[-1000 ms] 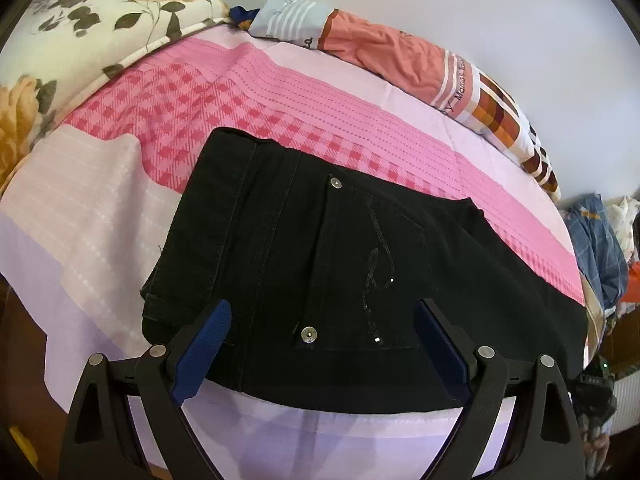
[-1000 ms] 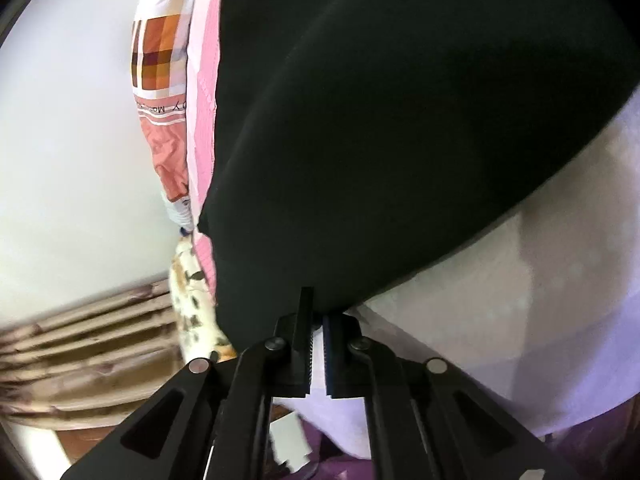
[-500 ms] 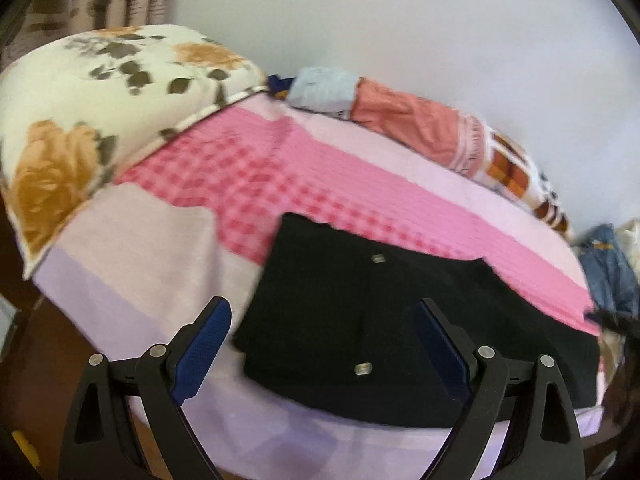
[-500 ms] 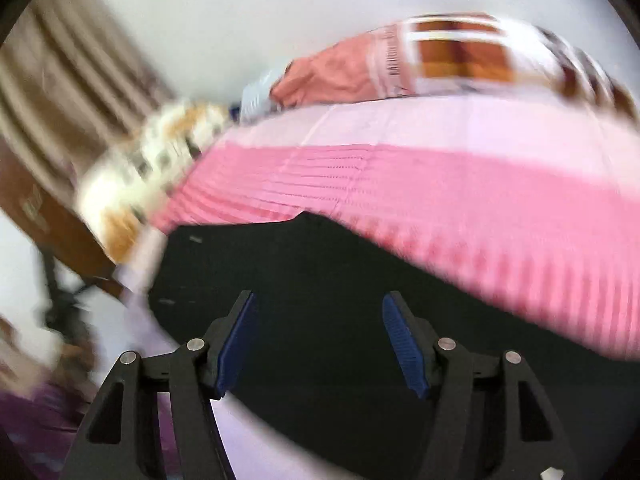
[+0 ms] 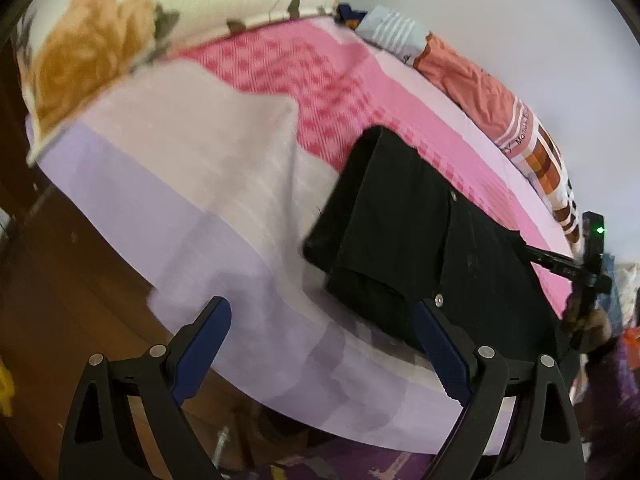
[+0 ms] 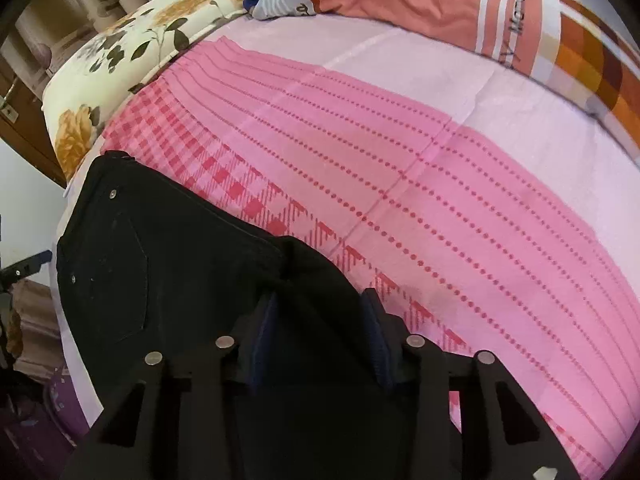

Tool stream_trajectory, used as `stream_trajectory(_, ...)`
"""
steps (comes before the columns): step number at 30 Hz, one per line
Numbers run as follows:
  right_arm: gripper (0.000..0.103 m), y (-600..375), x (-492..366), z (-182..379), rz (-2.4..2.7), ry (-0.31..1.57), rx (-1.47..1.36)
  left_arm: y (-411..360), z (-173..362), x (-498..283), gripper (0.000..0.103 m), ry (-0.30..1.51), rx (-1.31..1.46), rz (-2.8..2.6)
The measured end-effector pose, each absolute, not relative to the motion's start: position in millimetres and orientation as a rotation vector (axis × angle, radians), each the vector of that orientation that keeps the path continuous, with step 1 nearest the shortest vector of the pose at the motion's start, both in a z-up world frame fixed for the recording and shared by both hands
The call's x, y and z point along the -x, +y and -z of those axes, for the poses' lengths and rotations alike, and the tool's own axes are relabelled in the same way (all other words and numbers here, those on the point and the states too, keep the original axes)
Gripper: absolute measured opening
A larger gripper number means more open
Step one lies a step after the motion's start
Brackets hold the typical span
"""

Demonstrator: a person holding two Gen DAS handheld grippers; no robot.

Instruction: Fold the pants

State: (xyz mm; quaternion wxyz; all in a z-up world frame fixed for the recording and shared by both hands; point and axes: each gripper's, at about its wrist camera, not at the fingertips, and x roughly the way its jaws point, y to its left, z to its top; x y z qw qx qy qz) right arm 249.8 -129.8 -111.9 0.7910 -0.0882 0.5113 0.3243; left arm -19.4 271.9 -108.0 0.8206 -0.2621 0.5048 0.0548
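The black pants [image 5: 424, 256] lie flat on the pink and lilac bed sheet [image 5: 200, 184], waistband toward the floral pillow. My left gripper [image 5: 320, 348] is open and empty, hovering off the bed's near edge, left of the pants' waist corner. In the right wrist view the pants [image 6: 168, 264] fill the lower left. My right gripper [image 6: 320, 316] is open, its jaws astride a raised fold of the black fabric, pressed down onto it. The right gripper also shows at the far right of the left wrist view [image 5: 588, 264].
A floral pillow [image 6: 132, 52] lies at the bed's head. A rolled orange and checked blanket [image 6: 500, 12] lies along the wall. The brown wooden floor [image 5: 60, 288] is below the bed's edge. Other clothes [image 5: 624, 340] are piled at the far right.
My left gripper has pulled back and swung left, off the pants. My right gripper let go of the pants' edge, opened, swung round and came down over a fold of the pants.
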Motion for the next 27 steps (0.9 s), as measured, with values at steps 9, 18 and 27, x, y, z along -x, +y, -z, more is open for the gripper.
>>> stream_trajectory(9, 0.012, -126.5, -240.6, 107.6, -0.765, 1.067, 0.163, 243.2, 120.1, -10.7, 0.052, 1.132, 0.507, -0.044)
stream_trajectory(18, 0.013, -132.9, -246.1, 102.2, -0.773, 1.038, 0.128, 250.4, 107.5, -4.7, 0.031, 1.077, 0.516, -0.021)
stream_trajectory(27, 0.033, -113.7, -251.0, 110.6, -0.845, 1.097, 0.18, 251.1, 115.6, -2.9, 0.05, 1.128, 0.528, 0.005)
